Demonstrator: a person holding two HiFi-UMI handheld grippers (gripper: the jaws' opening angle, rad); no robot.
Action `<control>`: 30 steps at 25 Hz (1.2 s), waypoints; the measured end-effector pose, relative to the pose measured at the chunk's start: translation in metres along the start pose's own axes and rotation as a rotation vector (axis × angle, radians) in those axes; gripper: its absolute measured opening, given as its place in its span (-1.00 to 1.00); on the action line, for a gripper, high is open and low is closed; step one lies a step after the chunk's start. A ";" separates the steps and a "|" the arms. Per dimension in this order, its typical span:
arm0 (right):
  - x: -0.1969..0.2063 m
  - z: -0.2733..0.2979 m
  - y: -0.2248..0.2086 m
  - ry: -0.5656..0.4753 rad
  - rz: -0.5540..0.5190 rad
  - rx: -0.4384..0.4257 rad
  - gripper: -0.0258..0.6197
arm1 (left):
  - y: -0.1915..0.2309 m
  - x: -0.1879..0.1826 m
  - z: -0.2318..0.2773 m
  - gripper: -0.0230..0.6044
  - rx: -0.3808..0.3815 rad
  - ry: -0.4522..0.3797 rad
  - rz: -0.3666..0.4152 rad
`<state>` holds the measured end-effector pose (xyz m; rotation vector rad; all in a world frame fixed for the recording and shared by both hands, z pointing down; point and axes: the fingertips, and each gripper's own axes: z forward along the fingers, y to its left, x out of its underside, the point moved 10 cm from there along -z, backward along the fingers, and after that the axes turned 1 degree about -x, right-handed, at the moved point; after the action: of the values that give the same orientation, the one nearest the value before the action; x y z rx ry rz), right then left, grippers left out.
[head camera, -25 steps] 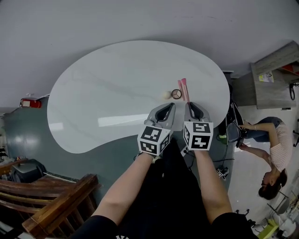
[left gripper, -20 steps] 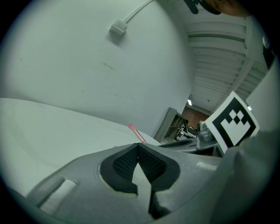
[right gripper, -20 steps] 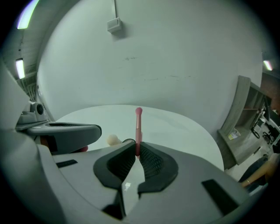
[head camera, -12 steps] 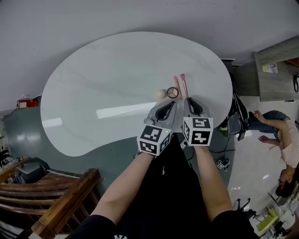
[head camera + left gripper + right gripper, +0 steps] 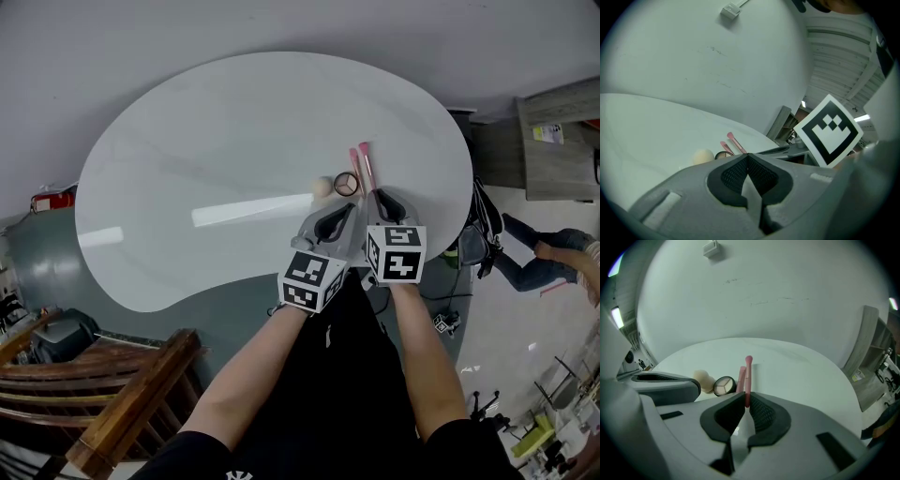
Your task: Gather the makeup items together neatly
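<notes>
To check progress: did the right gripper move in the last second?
Yes. In the head view the right gripper has advanced up the table, now almost level with the round compact.

Looks like a workroom or studio, not a home: a white kidney-shaped table (image 5: 187, 169) before a plain white wall (image 5: 717, 56), loose cables (image 5: 441, 323) and gear on the hard floor (image 5: 506, 356), a grey shelf unit (image 5: 553, 150), a slatted ceiling (image 5: 839, 61), a wooden bench (image 5: 131, 403), a person (image 5: 553, 258) nearby.

The left gripper (image 5: 347, 210) and right gripper (image 5: 379, 197) are sinking toward the table (image 5: 206, 159), the right bringing the brush (image 5: 367, 167) down.
</notes>
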<state>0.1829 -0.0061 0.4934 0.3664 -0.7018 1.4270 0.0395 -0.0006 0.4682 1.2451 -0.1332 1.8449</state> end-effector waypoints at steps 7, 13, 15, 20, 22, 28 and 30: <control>0.002 0.008 0.000 0.032 0.005 -0.020 -0.79 | 0.002 0.006 0.002 -0.90 -0.001 0.016 -0.012; 0.002 0.011 0.000 0.047 0.025 -0.044 -0.79 | 0.003 0.005 0.004 -0.90 -0.001 0.017 -0.014; 0.002 0.011 0.000 0.047 0.027 -0.050 -0.79 | 0.004 0.005 0.005 -0.90 -0.001 0.017 -0.016; 0.003 0.007 0.000 0.044 0.027 -0.054 -0.79 | 0.003 0.008 0.004 -0.90 0.001 0.021 -0.017; 0.002 0.002 0.000 0.035 0.024 -0.049 -0.79 | 0.002 0.008 0.002 -0.90 -0.001 0.020 -0.016; 0.001 -0.024 0.014 -0.013 -0.013 -0.018 -0.80 | -0.001 0.001 -0.019 -0.90 -0.006 -0.015 -0.010; 0.001 -0.034 0.022 -0.040 -0.024 -0.021 -0.83 | -0.003 -0.001 -0.030 -0.90 -0.013 -0.029 -0.011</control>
<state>0.1686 0.0189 0.4652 0.3868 -0.7421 1.3918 0.0207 0.0162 0.4522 1.2618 -0.1545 1.8141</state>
